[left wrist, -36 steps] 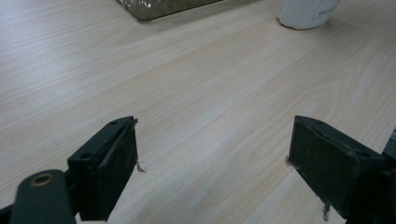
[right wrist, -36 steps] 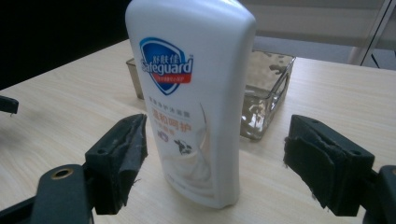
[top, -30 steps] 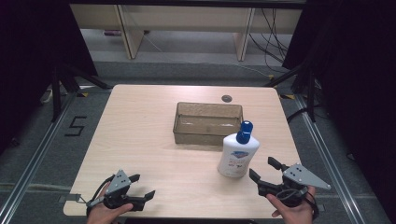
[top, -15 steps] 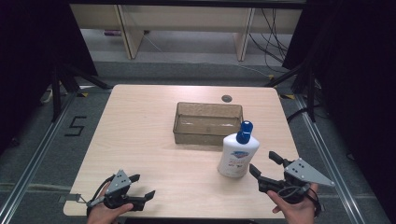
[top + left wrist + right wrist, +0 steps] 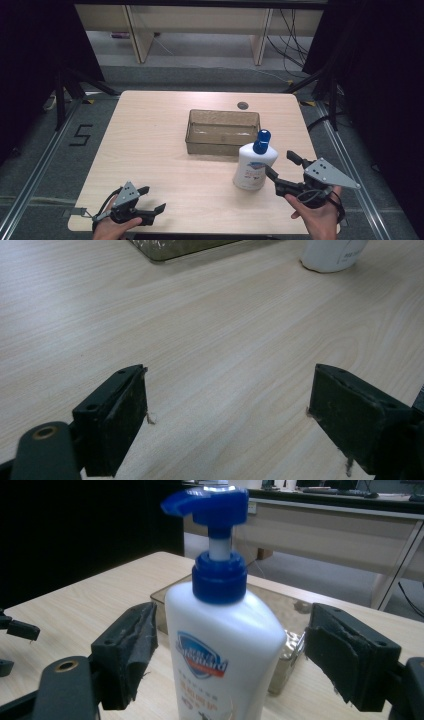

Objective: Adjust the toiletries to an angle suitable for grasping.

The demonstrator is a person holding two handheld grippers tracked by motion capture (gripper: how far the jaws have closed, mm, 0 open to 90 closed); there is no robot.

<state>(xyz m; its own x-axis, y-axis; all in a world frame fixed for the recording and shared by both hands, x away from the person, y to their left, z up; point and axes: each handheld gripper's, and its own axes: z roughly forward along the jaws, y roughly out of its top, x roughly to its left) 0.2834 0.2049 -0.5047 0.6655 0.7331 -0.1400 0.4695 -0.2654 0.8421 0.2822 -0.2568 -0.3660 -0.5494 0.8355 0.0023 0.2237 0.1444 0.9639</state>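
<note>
White soap bottle [image 5: 254,167] is framed, untouched, just beyond the right hand-held gripper [image 5: 280,167]; its jaws are spread wide.

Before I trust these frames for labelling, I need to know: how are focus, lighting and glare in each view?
High view: table evenly lit, surroundings dark, picture slightly soft. Left gripper view: wood grain sharp, near jaws a little blurred, the tray and bottle cut off at the top edge. Right gripper view: soap bottle fairly sharp with a soft sheen, background darker at the left.
</note>
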